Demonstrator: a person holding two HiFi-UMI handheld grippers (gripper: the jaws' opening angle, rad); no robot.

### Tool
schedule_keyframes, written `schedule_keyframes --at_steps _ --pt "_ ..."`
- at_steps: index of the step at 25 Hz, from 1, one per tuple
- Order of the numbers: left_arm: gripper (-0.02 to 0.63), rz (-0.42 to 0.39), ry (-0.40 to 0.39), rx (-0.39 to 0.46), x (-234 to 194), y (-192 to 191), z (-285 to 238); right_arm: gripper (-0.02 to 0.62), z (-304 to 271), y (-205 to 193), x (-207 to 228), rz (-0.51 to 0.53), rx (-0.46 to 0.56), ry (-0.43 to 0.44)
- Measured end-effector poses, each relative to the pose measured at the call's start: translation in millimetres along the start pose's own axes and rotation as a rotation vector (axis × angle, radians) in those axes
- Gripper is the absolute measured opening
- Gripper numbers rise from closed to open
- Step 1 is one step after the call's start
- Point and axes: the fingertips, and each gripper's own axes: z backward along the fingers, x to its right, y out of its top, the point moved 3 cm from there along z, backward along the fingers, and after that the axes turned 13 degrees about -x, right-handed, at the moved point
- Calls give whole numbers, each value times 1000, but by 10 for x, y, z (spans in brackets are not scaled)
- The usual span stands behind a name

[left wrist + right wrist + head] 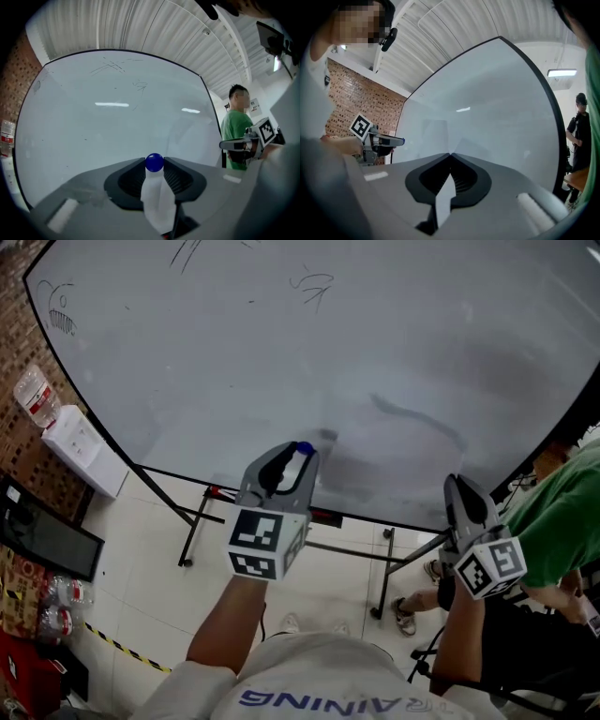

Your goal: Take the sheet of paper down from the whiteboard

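The whiteboard (281, 352) fills the head view, bare apart from a few faint pen marks. I see no sheet of paper on it in any view. My left gripper (298, 456) points at the board's lower middle and is shut on a round blue magnet (302, 446). In the left gripper view the magnet (154, 162) sits pinched between the two fingertips. My right gripper (454, 482) is at the board's lower right with its jaws shut. In the right gripper view the tips (450, 154) meet with nothing visible between them.
A person in a green shirt (562, 512) stands close at the right. The board's metal stand legs (192, 531) reach down to the tiled floor. At the left are a water bottle (36, 395), a white box (84, 451) and a dark screen (47, 535).
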Motion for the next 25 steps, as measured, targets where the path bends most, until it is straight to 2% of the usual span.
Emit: schedule_keyframes --at_steps 10,25 --pt "132 16 -4 -2 -22 -130 67 8 175 -166 0 -17 -18 -61" --pt "132 10 -13 -4 -15 -175 117 8 191 -186 -81 11 -37 -70"
